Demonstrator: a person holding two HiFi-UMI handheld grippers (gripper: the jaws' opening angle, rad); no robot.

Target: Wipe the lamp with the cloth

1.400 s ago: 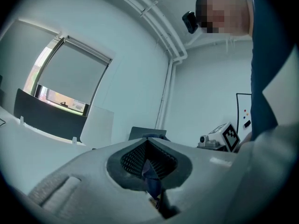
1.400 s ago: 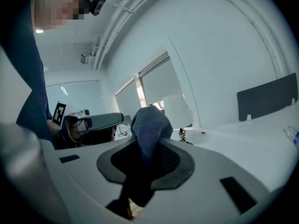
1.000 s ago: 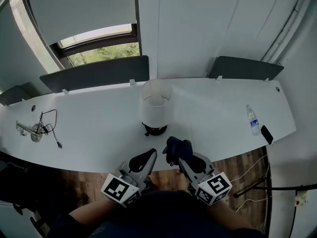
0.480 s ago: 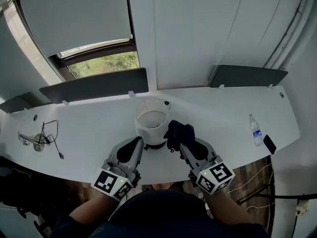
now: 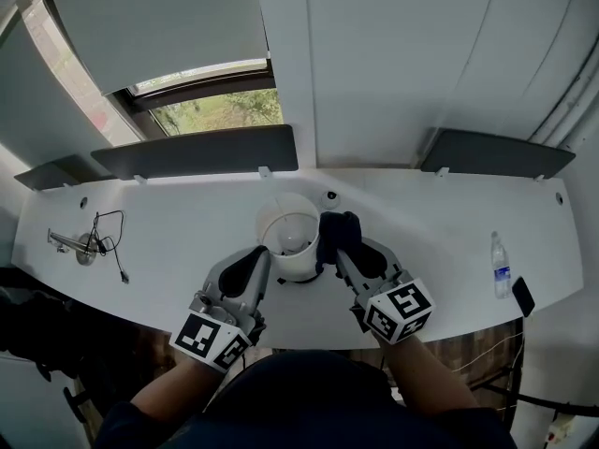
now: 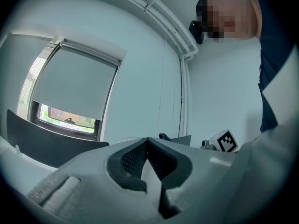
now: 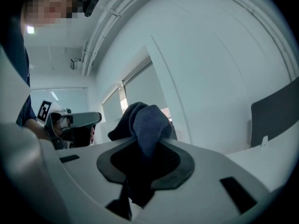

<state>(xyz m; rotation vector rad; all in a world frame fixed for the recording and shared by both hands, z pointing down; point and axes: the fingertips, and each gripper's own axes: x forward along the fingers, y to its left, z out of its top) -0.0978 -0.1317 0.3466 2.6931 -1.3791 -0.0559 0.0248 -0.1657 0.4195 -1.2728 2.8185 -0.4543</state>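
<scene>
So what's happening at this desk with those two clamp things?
A person is cleaning a white lamp on the long white table with two hand-held grippers. The right gripper is shut on a dark blue cloth, held at the right side of the lamp's top rim. The left gripper is shut and empty, close beside the lamp's left side.

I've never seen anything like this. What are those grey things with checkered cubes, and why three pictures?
No robot here: a person holds a two-fingered claw in each hand. The patterned cubes belong to the claws. One picture comes from a camera on the person's head, looking down; the other two from cameras riding on the claws. On the white table stand a lamp, a water bottle far right, and a cable at left. The right claw is shut on a dark blue cloth at the lamp's right edge. The left claw is shut and empty.
</scene>
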